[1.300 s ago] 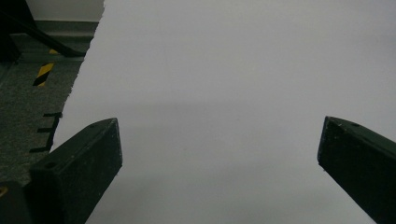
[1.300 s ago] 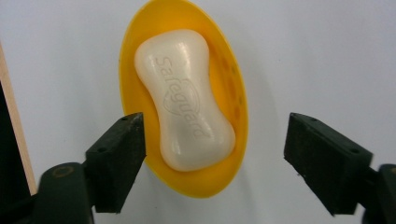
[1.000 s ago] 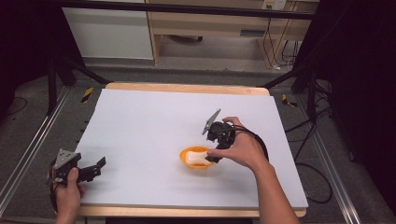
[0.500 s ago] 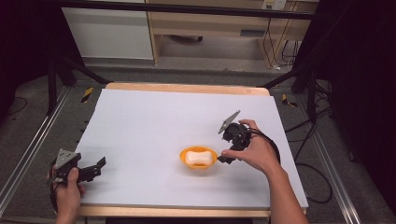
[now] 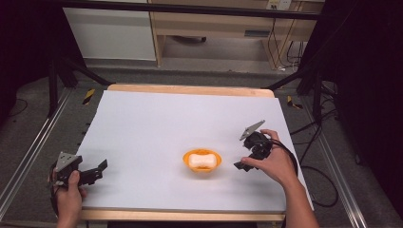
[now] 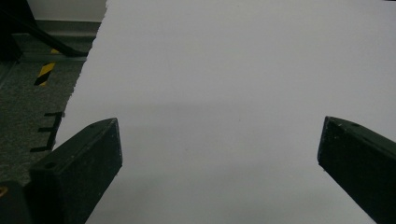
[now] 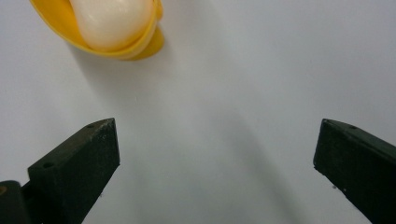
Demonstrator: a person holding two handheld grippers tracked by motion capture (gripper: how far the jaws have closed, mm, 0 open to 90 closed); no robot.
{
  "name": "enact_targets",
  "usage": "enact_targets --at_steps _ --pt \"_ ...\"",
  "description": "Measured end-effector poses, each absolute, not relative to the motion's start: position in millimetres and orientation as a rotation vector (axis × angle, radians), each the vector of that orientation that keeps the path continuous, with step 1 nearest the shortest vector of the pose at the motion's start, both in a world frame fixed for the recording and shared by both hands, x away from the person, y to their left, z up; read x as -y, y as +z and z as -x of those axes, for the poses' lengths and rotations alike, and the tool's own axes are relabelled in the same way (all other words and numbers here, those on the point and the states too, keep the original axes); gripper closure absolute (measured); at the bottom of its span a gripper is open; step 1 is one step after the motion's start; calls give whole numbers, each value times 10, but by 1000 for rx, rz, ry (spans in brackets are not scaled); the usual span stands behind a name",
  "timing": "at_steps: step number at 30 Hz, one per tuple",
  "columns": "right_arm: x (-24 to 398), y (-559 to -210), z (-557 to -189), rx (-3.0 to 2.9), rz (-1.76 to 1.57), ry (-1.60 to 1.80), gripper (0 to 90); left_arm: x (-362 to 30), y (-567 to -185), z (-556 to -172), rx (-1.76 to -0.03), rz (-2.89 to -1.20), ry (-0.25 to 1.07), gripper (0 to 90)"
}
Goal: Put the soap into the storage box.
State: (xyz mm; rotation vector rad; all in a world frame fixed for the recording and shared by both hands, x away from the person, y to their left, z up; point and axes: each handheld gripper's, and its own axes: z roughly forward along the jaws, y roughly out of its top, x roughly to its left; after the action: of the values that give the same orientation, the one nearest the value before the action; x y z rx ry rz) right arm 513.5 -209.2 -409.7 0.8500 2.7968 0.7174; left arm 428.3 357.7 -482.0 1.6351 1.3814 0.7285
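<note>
An orange bowl with a white lump in it sits on the worktop, right of centre toward the near edge; the right gripper, near the bowl toward the right edge, has its jaws wide with nothing between them; the left gripper, by the near left corner, is also spread wide and empty.
</note>
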Motion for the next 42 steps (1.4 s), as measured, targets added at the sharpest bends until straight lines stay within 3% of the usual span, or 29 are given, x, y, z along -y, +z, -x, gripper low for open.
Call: enact_targets --at_steps 13,42 --pt "2557 -4348 -4967 -2685 -995 807 11 -3574 -4820 -4282 -1381 -1639 733 0" --pt "3232 -4550 -4588 -2373 -1137 1031 9 -3570 -4820 -4281 -1383 -1640 737 0"
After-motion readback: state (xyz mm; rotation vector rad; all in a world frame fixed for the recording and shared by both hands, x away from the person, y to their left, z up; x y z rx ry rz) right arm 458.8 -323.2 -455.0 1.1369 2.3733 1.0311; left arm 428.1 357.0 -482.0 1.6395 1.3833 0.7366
